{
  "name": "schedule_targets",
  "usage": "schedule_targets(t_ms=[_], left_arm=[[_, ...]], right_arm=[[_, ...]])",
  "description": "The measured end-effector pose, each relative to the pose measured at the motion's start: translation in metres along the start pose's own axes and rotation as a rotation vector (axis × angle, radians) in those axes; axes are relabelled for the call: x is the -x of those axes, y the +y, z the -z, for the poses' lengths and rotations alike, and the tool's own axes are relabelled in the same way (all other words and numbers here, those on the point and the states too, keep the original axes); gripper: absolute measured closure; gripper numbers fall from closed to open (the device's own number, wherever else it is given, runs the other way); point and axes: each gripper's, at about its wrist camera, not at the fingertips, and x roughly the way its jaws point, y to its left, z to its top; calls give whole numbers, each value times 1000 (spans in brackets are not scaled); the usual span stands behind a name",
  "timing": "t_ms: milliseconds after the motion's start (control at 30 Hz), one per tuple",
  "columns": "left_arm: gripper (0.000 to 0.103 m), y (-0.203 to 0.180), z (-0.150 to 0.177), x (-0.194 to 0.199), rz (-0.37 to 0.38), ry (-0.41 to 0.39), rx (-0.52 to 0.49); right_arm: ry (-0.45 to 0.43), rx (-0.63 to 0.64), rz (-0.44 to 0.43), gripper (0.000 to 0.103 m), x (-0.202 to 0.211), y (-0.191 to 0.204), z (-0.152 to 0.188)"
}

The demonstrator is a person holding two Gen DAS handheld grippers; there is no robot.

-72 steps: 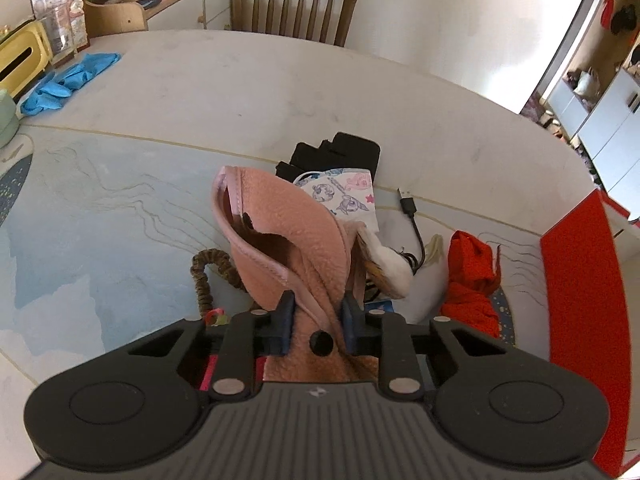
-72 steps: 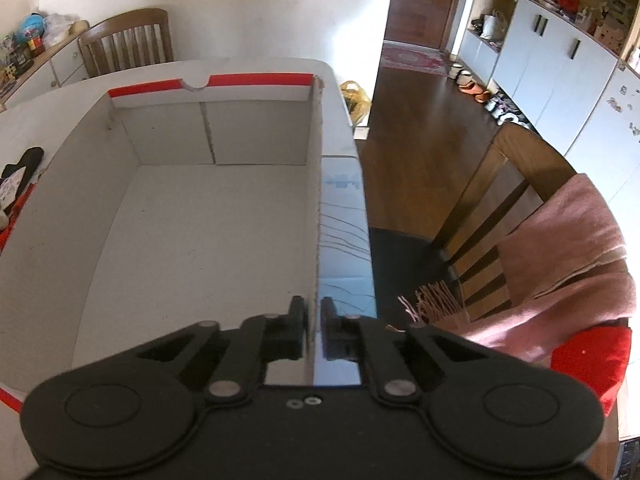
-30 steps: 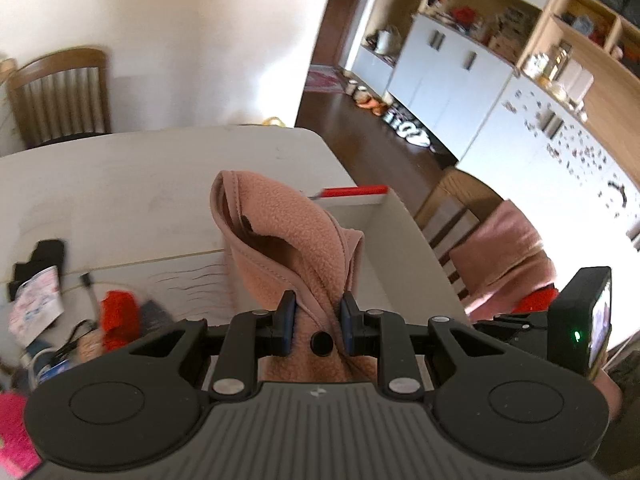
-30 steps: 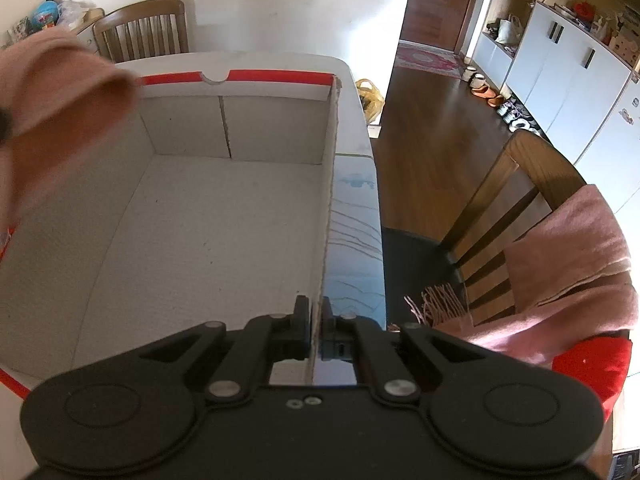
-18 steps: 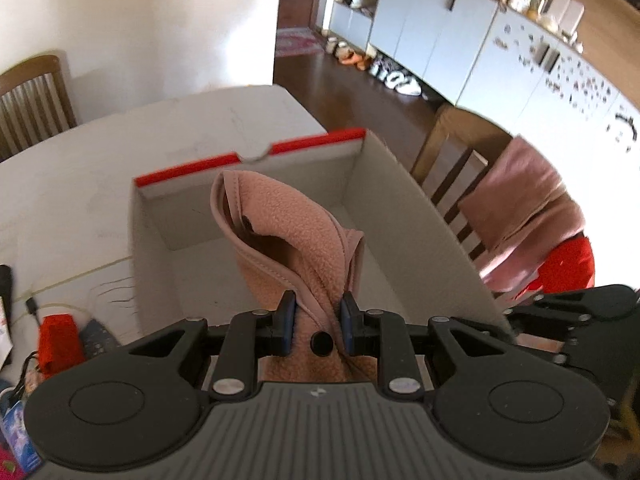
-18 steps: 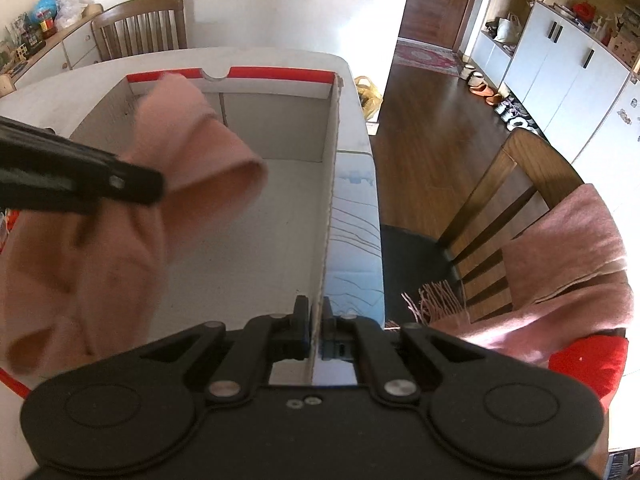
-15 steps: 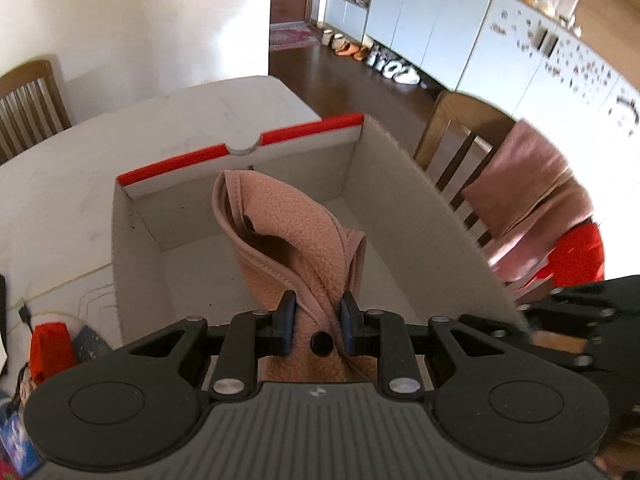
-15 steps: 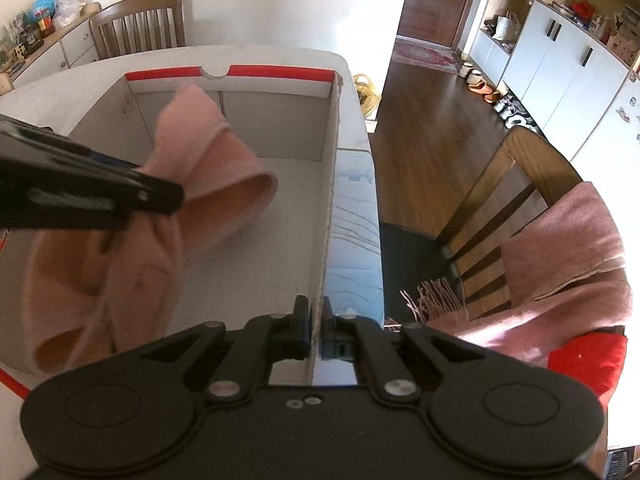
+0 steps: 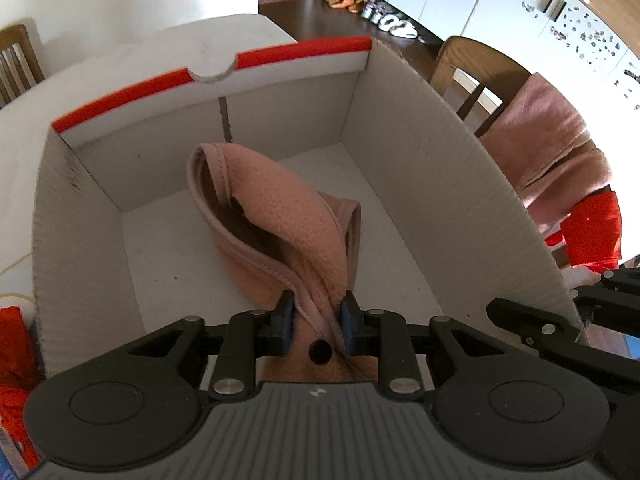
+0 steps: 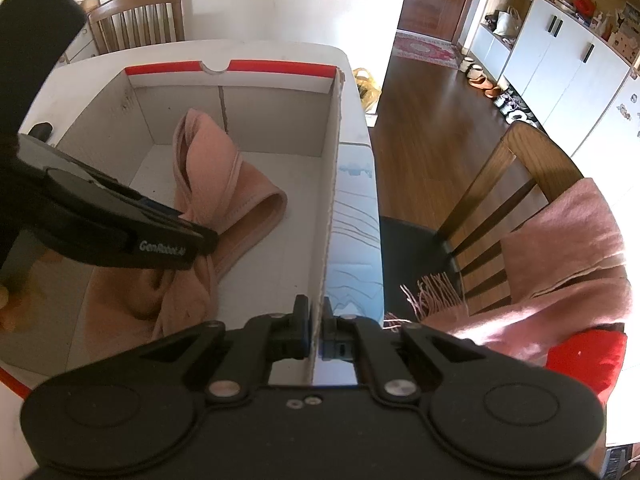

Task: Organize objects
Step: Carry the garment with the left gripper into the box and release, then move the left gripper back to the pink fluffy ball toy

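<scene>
Sunlit kitchen-dining room, pale table (image 10: 354, 184) bearing a large white cardboard box with a red-trimmed far rim (image 9: 440, 160). Nearest, at the box's right wall, right gripper (image 10: 315, 320) clamped narrow on the wall's top edge. Inside the box, left gripper (image 9: 318, 314) pinching a folded pink fleece cloth (image 9: 280, 216), its lower folds touching the box floor, its upper loop standing upright toward the far wall. Left of the box, on the table, a crumpled red fabric (image 9: 14, 344). Right of the box, a brown wooden chair (image 10: 508, 192) draped with a pink fringed blanket (image 10: 568, 256). Beyond the box, another wooden chair (image 10: 138, 20) against a white wall.
</scene>
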Motion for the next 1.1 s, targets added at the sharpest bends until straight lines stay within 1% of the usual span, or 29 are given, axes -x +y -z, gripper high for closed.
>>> schedule_targets(t_ms=[100, 200, 233, 267, 300, 500, 667, 900, 967, 1100], left_arm=[[76, 0, -1, -3, 10, 8, 3], [65, 2, 1, 1, 10, 3, 9], [53, 3, 2, 3, 7, -3, 13], [44, 1, -2, 1, 9, -13, 18], [43, 3, -2, 4, 12, -24, 20], [42, 12, 3, 27, 39, -74, 58], [42, 9, 2, 47, 66, -119, 72], [41, 14, 12, 93, 70, -193, 65], [33, 20, 18, 110, 60, -226, 62], [28, 37, 33, 135, 37, -267, 74]], right_arm=[[1, 0, 1, 100, 0, 0, 0], [0, -5, -1, 100, 0, 0, 0], [0, -6, -1, 100, 0, -1, 0], [0, -8, -1, 100, 0, -1, 1], [0, -9, 0, 100, -1, -1, 0], [2, -5, 5, 100, -1, 0, 0], [3, -2, 12, 99, -1, 2, 0], [5, 0, 24, 99, -1, 5, 0], [6, -1, 25, 98, -1, 5, 0], [9, 3, 31, 98, 0, 6, 0]])
